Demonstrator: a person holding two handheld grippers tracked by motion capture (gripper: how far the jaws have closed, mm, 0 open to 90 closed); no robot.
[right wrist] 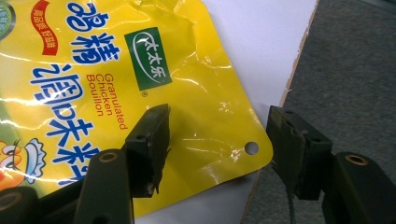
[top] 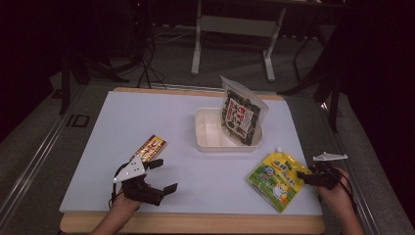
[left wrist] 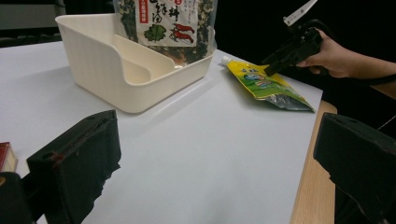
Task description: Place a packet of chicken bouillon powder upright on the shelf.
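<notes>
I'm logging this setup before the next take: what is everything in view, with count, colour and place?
Table: one, white top with wooden edge, centre.
Bin: one, cream, on the table right of centre, toward the far edge.
Seaweed snack bag: one, dark green with a white label, leaning in the bin's right end.
Bouillon pouch: one, yellow and green, flat at the near right corner.
Snack bar: one, red and yellow wrapper, flat near the left.
Desk frame: one, white, on the floor behind.
Left tongs: black, open, near left.
Right tongs: black, open, astride the pouch's corner.
</notes>
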